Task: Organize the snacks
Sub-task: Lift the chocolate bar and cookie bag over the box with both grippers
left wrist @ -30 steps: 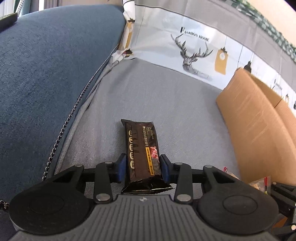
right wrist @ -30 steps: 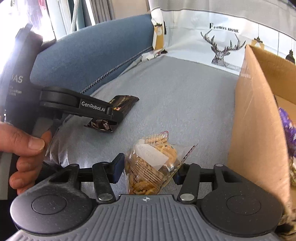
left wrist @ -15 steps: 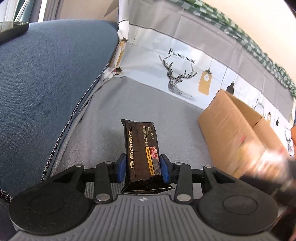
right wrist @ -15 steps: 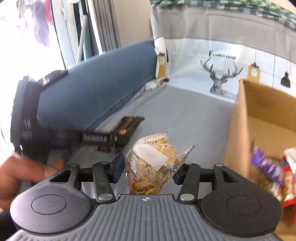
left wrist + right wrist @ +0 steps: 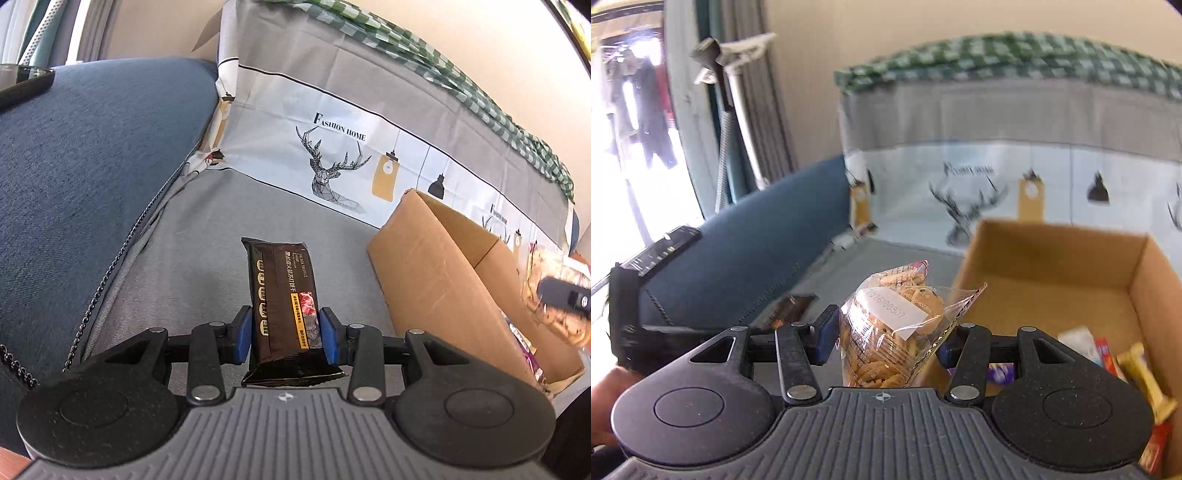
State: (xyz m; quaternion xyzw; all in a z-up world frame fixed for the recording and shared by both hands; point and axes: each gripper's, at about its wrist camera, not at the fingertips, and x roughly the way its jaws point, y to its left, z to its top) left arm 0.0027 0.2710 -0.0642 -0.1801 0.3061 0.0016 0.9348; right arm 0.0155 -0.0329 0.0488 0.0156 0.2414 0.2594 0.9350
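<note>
Since a second ago: the right tongs (image 5: 886, 341) have risen from the sofa seat toward the box mouth, carrying their bag; the box interior now fills the right of that view, where before only its outer wall showed. The left tongs (image 5: 287, 334) rose only slightly, grip unchanged.

Near: the left tongs pinch one dark wrapped snack bar (image 5: 282, 299) across its width near the lower end; most of the bar sticks forward, off the grey sofa seat (image 5: 192, 266). The low grip probably leaves the free end clear to go into the box first.

Right tongs pinch one clear bag of small biscuits (image 5: 890, 332) with a white label, pads squeezing the lower body, the sealed top flaring to the right. The bag hangs just short of the box's near-left corner, not yet over the opening.

Middle: one cardboard box (image 5: 1052, 266), open at the top, stands on the seat to the right. Loose wrapped snacks (image 5: 1115, 358) lie in its near right corner: at least four, purple, white, red and yellow; exact count uncertain, partly hidden by the tongs.

Far: blue sofa arm (image 5: 92, 155) at left, a dark flat device (image 5: 665, 247) resting on it. Printed deer cover (image 5: 332, 162) over the backrest, green checked cloth (image 5: 1015, 55) along the top.

Count held: two items, one per tongs. Judgement: both are bound for the box, the bag first.
</note>
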